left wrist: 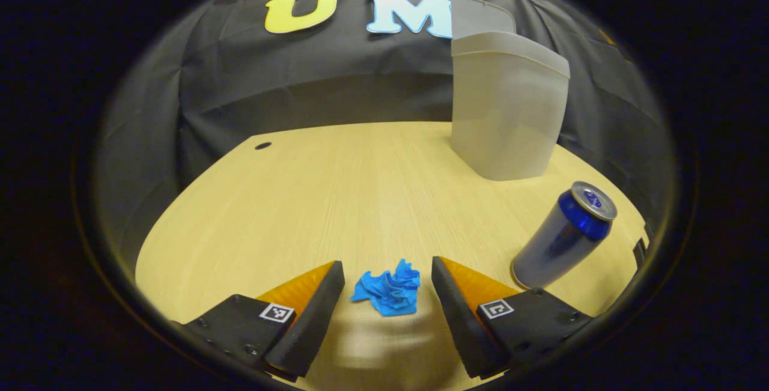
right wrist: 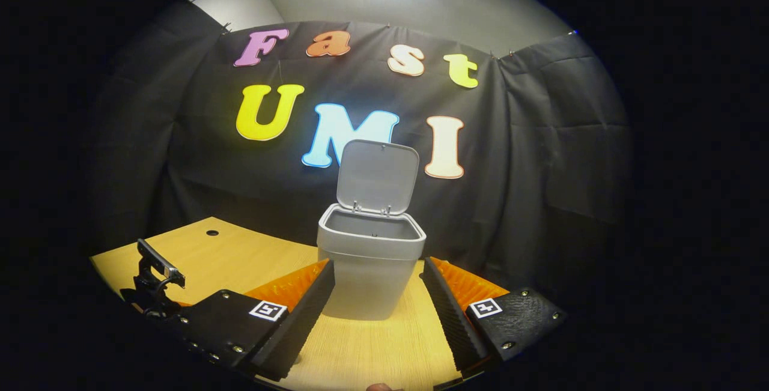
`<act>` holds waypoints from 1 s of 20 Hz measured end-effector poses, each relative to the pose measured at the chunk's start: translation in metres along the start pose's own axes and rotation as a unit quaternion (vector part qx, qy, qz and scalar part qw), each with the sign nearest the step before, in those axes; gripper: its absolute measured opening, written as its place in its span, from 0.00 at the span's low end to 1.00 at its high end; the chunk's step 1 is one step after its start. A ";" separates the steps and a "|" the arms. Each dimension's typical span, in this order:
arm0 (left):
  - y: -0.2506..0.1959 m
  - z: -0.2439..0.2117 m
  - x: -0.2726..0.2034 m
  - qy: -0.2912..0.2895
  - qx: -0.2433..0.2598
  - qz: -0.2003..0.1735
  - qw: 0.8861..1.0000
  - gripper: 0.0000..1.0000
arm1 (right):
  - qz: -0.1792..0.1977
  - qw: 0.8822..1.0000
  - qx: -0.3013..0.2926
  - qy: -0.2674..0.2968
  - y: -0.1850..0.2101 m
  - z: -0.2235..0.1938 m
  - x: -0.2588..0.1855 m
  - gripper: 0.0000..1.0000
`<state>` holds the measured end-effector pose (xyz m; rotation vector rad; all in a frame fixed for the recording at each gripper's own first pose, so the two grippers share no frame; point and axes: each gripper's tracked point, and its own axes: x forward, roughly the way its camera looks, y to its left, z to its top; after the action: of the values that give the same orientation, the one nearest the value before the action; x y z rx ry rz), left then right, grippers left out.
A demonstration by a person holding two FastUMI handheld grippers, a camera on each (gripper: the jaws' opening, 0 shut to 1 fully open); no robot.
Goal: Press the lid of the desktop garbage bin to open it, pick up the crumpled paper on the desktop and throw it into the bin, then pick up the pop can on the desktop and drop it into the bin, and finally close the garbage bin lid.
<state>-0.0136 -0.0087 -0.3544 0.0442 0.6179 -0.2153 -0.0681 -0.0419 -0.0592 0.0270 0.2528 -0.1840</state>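
Low in the left gripper view, we find the left claw (left wrist: pixel 388 286) spread wide, its two fingers either side of the crumpled paper (left wrist: pixel 389 289), a blue wad lying on the counter (left wrist: pixel 336 187); neither finger touches the paper, and we see a gap on both sides. Lower right of that frame, just beside the right-hand finger, the pop can (left wrist: pixel 565 235) stands upright, blue near the top, silver lower down, leaning outward in the lens. Upper right of the frame, well back on the counter, sits the grey garbage bin (left wrist: pixel 504 115) with its lid (left wrist: pixel 480 15) raised behind the rim. At the centre of the right gripper view we see the bin (right wrist: pixel 369 271) again, lid (right wrist: pixel 377 178) tipped up on its hinge and the mouth open. The right claw (right wrist: pixel 375 292) is spread wide and holds nothing; its fingers frame the bin from nearer the camera, apart from it. At lower left of this frame a dark clamp-like fixture (right wrist: pixel 153 283) stands at the counter's edge.
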 end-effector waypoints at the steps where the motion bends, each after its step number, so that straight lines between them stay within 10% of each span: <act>1: -0.002 -0.004 0.002 0.005 0.001 0.000 1.000 0.99 | -0.003 1.000 -0.001 0.001 -0.002 -0.001 -0.001 0.95; 8: -0.011 -0.010 0.010 0.008 0.023 0.021 0.999 0.73 | -0.005 1.000 -0.014 0.009 -0.009 -0.005 -0.004 0.95; 14: -0.015 -0.002 0.013 0.005 0.036 0.027 0.999 0.28 | -0.001 1.000 -0.015 -0.003 -0.012 0.000 -0.006 0.95; 20: -0.014 0.010 0.003 -0.004 0.035 0.044 0.998 0.18 | -0.001 1.000 0.001 -0.005 -0.022 -0.004 -0.002 0.95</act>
<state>-0.0081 -0.0239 -0.3474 0.1378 0.5998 -0.1508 -0.0752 -0.0630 -0.0628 0.0272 0.2434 -0.1866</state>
